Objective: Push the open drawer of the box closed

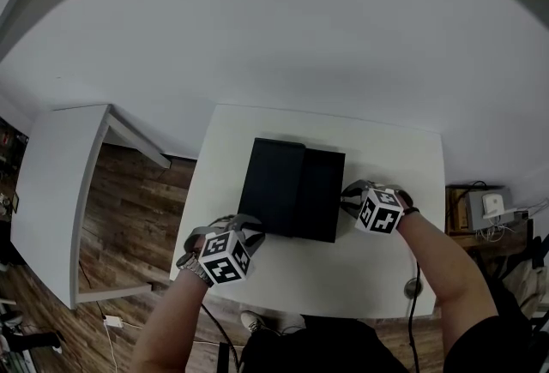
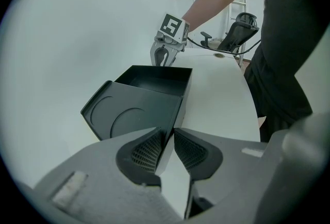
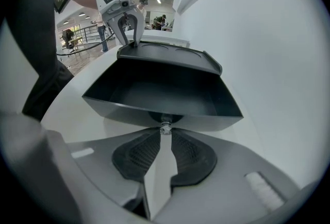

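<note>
White desk (image 1: 377, 277) carries the black box (image 1: 273, 187) at frame centre, drawer (image 1: 322, 191) open toward the right. Right claw (image 3: 165, 134) pinches the drawer's knob (image 3: 165, 126), likely to steer it shut; left claw (image 2: 169, 138), clenched empty, braces the box's opposite end.

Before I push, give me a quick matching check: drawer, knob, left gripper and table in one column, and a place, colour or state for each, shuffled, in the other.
Things:
1. drawer
2. knob
3. left gripper
4. table

Place, colour or state:
A. white
B. at a corner of the box
C. pinched by the right gripper
D. pulled out

Pairs: 1-D, 2-C, 3-B, 4-A
</note>
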Motion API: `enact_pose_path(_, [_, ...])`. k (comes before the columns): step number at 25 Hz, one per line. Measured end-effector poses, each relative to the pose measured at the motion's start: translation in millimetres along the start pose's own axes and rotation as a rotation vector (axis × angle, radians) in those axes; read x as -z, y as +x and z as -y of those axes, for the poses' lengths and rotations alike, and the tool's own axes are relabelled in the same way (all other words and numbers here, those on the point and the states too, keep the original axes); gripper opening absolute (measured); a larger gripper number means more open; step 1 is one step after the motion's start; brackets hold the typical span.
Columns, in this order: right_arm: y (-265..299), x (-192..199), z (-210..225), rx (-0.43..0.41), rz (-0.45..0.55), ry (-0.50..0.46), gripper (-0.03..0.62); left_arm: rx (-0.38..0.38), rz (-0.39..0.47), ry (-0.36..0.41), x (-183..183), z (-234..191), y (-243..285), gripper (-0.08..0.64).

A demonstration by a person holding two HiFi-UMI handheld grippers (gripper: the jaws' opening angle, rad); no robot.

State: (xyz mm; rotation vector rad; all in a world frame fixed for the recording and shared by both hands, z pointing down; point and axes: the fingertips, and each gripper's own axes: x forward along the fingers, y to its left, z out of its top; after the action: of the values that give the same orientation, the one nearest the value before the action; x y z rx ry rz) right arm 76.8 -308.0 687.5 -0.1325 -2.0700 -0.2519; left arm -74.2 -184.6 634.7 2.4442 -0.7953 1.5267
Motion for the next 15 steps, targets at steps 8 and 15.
enact_pose_path(8, [15.4,-34.2,0.7,0.012,0.03,-0.008,0.068,-0.002,-0.01,-0.003,-0.5,-0.5,0.9,0.078])
enact_pose_path(15, [26.0,-50.8,2.8,-0.002,0.033,-0.022,0.067,0.001,-0.013,-0.005,0.2,-1.5,1.1,0.078])
